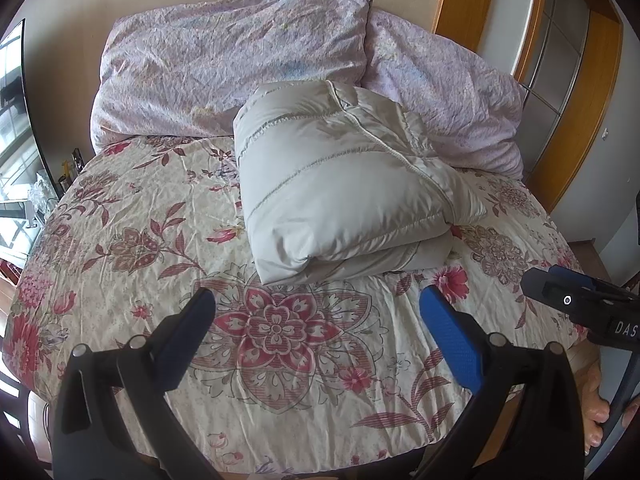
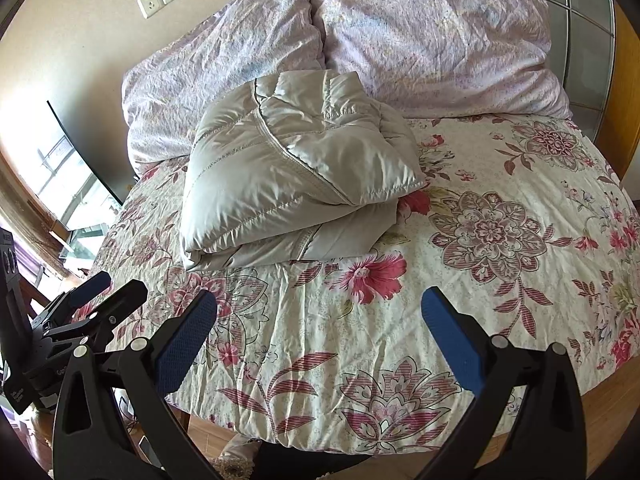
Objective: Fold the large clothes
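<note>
A pale grey quilted puffer jacket (image 1: 344, 184) lies folded into a thick bundle on the floral bedspread (image 1: 152, 240), near the pillows. It also shows in the right wrist view (image 2: 288, 168). My left gripper (image 1: 318, 300) is open and empty, held above the bedspread just in front of the jacket, apart from it. My right gripper (image 2: 320, 304) is open and empty, also in front of the jacket over the bed's near part. The right gripper's body shows at the right edge of the left wrist view (image 1: 580, 304). The left gripper shows at the left of the right wrist view (image 2: 104, 292).
Two lilac pillows (image 1: 224, 64) lean against the beige wall behind the jacket. A wooden door frame (image 1: 460, 0) stands at the back right. A window and dark screen (image 1: 16, 92) are on the left. The bed's front edge (image 2: 320, 440) drops to a wooden floor.
</note>
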Demonstrator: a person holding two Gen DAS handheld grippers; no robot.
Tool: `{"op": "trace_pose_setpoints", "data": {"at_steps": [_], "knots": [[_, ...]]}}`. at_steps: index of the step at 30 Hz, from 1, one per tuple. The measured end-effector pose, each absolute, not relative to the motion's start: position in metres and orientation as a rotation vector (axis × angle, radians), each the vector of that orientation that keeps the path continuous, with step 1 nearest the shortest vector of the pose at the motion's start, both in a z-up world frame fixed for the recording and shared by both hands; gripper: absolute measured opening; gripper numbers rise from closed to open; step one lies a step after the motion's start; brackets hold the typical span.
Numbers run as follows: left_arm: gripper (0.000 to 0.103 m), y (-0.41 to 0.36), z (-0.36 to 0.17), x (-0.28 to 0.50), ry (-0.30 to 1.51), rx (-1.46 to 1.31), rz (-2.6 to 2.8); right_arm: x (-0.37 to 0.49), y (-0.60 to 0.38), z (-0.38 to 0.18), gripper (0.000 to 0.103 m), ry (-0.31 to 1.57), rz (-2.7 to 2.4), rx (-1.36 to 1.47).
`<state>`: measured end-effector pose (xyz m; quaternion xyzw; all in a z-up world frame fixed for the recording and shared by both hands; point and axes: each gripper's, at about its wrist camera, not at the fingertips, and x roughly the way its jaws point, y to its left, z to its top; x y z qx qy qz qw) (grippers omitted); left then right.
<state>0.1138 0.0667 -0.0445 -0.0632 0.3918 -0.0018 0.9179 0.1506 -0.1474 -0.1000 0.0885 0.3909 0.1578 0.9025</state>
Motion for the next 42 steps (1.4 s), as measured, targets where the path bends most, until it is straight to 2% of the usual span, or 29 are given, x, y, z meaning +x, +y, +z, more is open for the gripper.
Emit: {"op": "trace_pose_setpoints", "data": {"at_steps": [42], "knots": [[0.101, 0.0662, -0.0536, 0.1203, 0.818, -0.142, -0.021, 0.1548, -0.1478, -0.1043, 0.102, 0.81, 0.321, 0.18]]}}
